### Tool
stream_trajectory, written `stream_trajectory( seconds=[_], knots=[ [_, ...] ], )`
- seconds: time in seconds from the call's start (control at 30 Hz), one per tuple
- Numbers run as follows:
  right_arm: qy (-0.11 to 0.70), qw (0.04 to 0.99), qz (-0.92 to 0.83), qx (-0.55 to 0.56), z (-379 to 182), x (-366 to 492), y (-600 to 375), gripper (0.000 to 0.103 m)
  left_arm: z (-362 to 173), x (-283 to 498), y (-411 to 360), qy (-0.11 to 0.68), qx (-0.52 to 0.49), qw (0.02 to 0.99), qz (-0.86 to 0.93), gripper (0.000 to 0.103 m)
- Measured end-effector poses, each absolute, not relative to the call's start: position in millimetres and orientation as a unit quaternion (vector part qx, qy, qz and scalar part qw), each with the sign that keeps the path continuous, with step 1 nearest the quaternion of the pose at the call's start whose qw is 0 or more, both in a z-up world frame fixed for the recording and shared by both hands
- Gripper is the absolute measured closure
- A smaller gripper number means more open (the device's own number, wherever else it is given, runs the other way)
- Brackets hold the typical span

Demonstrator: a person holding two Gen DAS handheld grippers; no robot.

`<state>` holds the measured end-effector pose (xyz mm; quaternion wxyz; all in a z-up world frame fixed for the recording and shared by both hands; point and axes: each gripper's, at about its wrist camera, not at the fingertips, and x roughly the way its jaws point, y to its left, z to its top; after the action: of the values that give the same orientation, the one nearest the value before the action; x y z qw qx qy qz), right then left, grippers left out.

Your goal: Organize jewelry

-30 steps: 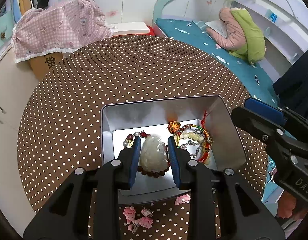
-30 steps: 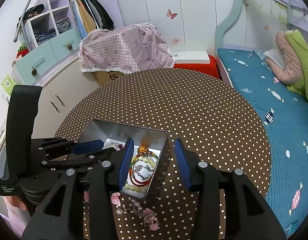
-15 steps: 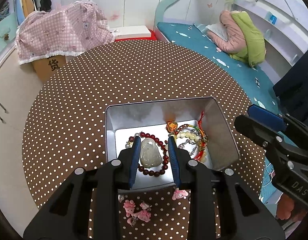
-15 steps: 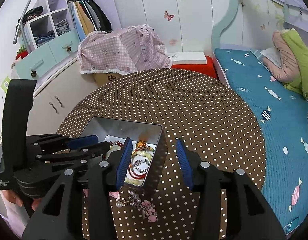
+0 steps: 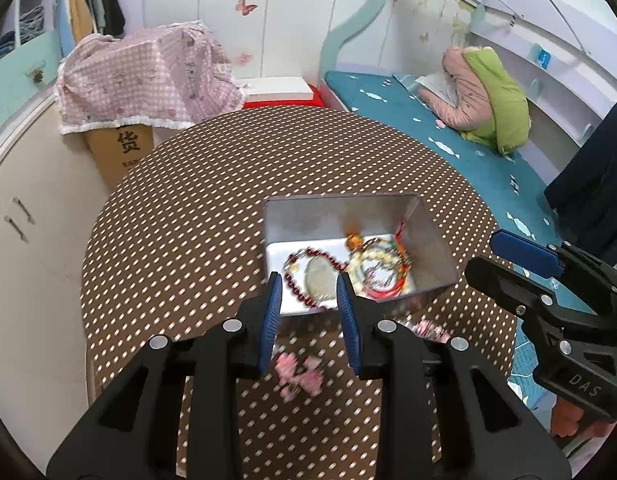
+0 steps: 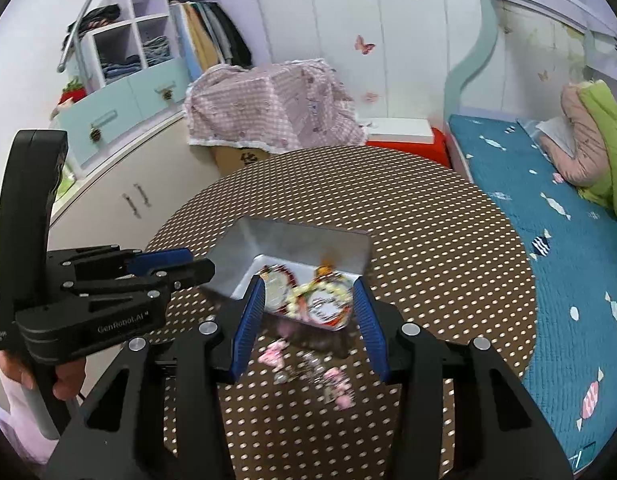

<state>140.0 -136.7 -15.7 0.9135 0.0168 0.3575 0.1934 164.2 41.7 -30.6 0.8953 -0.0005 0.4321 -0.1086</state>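
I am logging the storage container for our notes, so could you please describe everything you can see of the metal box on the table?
The metal box is a silvery, open-topped rectangular tin with plain, slightly reflective walls and no lid in view. It sits flat on the brown polka-dot tablecloth. Inside lie a dark red bead bracelet around a pale stone pendant, with cream bead and red cord bracelets beside them. Pink trinkets lie just outside its near wall. Nothing grips it.

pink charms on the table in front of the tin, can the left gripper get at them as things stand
Probably yes. The pink charms lie loose on the tablecloth, outside the metal tin, just beneath the left gripper, whose jaws are open and empty. Nothing covers them.
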Motion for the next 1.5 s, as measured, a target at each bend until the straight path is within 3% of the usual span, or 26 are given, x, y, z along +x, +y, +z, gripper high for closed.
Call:
stream_trajectory(
  seconds=[0.6,0.8,1.0,1.13,1.5],
  knots=[
    [0.453,0.853,0.253,-0.052,-85.4,137.2,-53.0,0.06,-78.9,128.6,107.9,0.482,-0.032,0.873,-0.069,0.074],
    [0.472,0.844,0.248,-0.064,-97.7,143.7,-41.4,0.072,-87.5,133.3,109.0,0.491,-0.037,0.867,-0.078,0.074],
    [0.464,0.848,0.242,-0.086,-99.8,144.7,-36.3,0.077,-92.9,138.8,101.8,0.499,-0.039,0.861,-0.089,0.074],
    [0.459,0.85,0.241,-0.096,-101.5,143.2,-40.6,0.088,-94.3,141.0,94.8,0.501,-0.04,0.859,-0.099,0.074],
    [0.453,0.858,0.231,-0.068,-91.8,147.4,-60.8,0.089,-99.0,152.8,62.7,0.508,-0.034,0.852,-0.126,0.074]
  ],
)
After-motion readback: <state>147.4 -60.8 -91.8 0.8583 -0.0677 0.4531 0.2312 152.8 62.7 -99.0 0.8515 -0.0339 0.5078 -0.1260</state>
